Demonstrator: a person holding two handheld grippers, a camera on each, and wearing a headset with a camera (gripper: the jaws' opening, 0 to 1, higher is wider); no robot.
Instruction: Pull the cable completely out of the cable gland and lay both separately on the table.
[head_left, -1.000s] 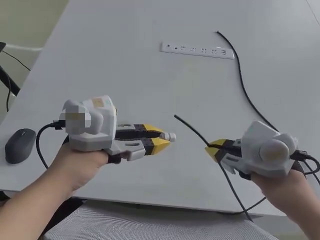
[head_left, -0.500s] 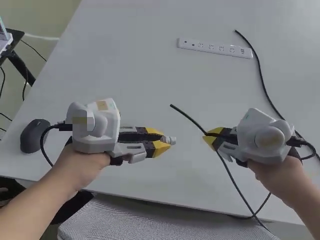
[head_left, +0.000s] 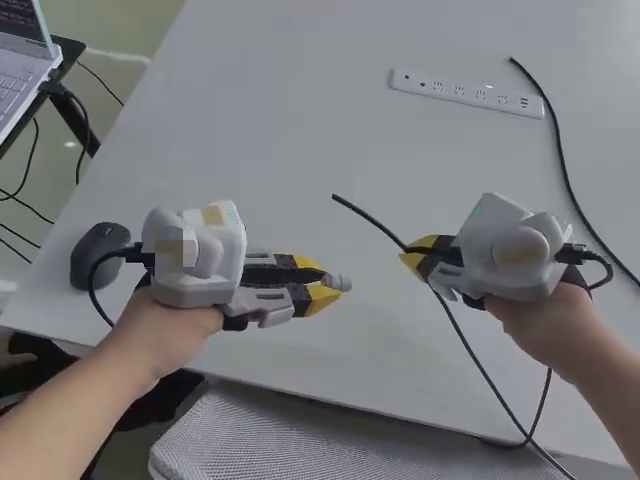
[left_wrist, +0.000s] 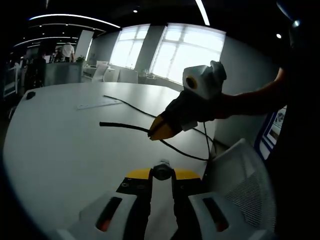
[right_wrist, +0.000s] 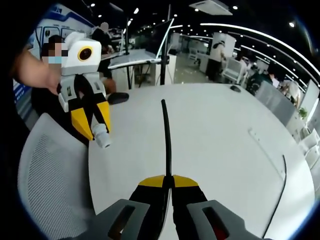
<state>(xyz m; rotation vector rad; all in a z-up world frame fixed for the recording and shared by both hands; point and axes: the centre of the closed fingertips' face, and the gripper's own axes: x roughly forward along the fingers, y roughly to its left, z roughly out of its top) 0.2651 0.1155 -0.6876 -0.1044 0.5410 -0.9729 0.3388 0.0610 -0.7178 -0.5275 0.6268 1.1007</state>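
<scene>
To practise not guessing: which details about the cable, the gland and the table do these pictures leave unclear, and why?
1. Head view: the cable runs past the near edge of the table, and the picture's bottom edge cuts it off, so its other end cannot be told.
2. Head and left gripper views: the jaws of the left gripper cover most of the cable gland.
3. Head view: the power strip is too small to read its markings.

No text can be read.
</scene>
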